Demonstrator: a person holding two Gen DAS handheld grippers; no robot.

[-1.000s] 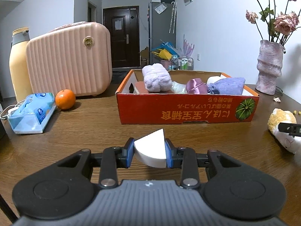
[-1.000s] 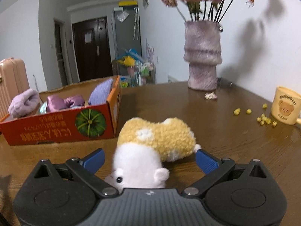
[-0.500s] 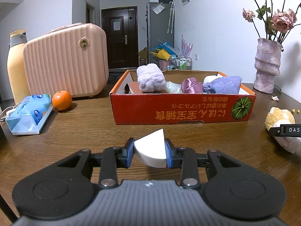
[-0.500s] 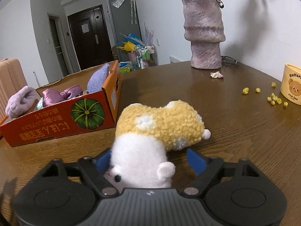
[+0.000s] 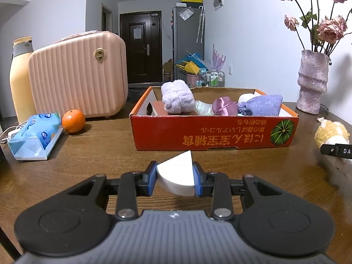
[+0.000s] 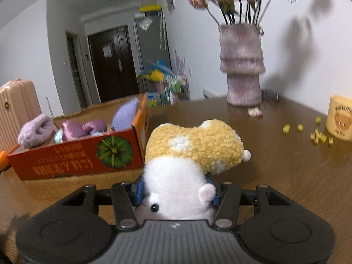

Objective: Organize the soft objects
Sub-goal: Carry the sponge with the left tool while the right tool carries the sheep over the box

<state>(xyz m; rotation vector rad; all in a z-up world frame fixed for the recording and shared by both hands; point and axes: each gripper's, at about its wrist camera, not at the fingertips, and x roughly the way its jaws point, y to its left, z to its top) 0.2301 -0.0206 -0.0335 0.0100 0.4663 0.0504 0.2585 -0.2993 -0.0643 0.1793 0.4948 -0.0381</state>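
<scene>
Two grippers are busy over the brown wooden table [image 5: 92,154], and each has something soft between its blue pads. On the left, the left gripper [image 5: 175,179] is clamped as tight as it goes on a white wedge-shaped sponge [image 5: 177,176], its pointed tip sticking up and forward, held just in front of the red cardboard box with the green pumpkin print [image 5: 211,134]. On the right, the right gripper [image 6: 176,190] has its jaws closing in on the white fluffy head of a yellow-and-white plush hamster [image 6: 191,147], the pads pressing into the fur on both sides while the curly yellow body stretches away over the table, just beside the box's corner. Inside that box I can see a lilac rolled towel [image 5: 177,98], a shiny purple satin pouch [image 5: 223,105] and a lavender drawstring bag [image 5: 261,104]. Over to the left sit a pink ribbed hard case [image 5: 77,77], an orange [image 5: 73,121] and a blue tissue pack [image 5: 36,138]; the mauve vase of dried roses [image 6: 242,66] stands at the back right.
</scene>
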